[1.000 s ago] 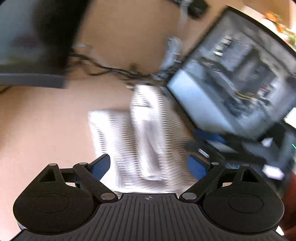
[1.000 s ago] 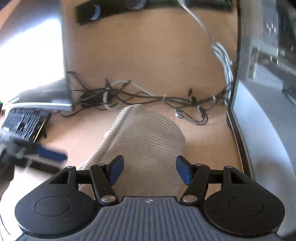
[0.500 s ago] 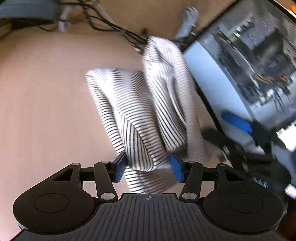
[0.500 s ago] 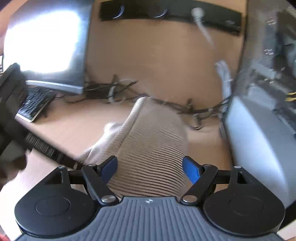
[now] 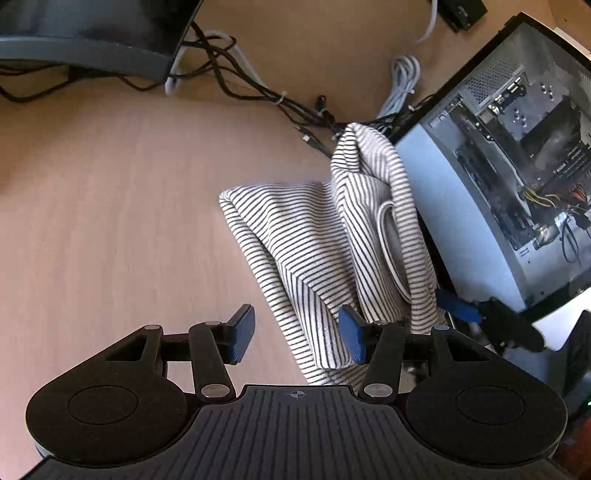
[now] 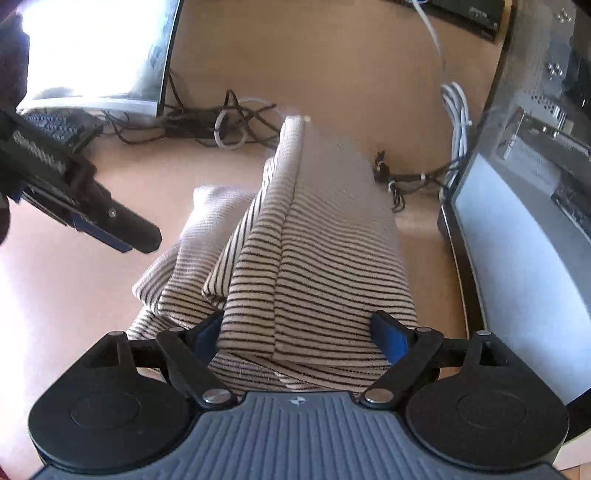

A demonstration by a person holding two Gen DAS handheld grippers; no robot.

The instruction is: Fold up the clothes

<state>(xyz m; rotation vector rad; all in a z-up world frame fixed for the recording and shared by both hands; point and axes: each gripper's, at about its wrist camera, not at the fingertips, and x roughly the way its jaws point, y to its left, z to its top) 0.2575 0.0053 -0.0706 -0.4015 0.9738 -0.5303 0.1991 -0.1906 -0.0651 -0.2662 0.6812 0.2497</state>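
A black-and-white striped garment (image 5: 317, 243) lies bunched on the wooden desk (image 5: 110, 229), its right side against a computer case. My left gripper (image 5: 295, 334) is open, its jaws apart over the garment's near left edge, holding nothing. In the right wrist view the garment (image 6: 314, 251) fills the middle as a raised fold. My right gripper (image 6: 299, 332) is open wide, its blue pads either side of the garment's near end. The left gripper (image 6: 110, 225) also shows at the left of the right wrist view, and the right gripper's fingers (image 5: 487, 317) at the right of the left wrist view.
A glass-sided computer case (image 5: 517, 166) stands right of the garment. A tangle of cables (image 5: 258, 88) lies behind it. A monitor (image 5: 92, 40) and a keyboard (image 6: 51, 125) sit at the back left. A black speaker bar (image 6: 469, 11) lies at the far back.
My left gripper opened wider and drew back left off the garment. My right gripper opened wider and dropped lower over the garment's near end.
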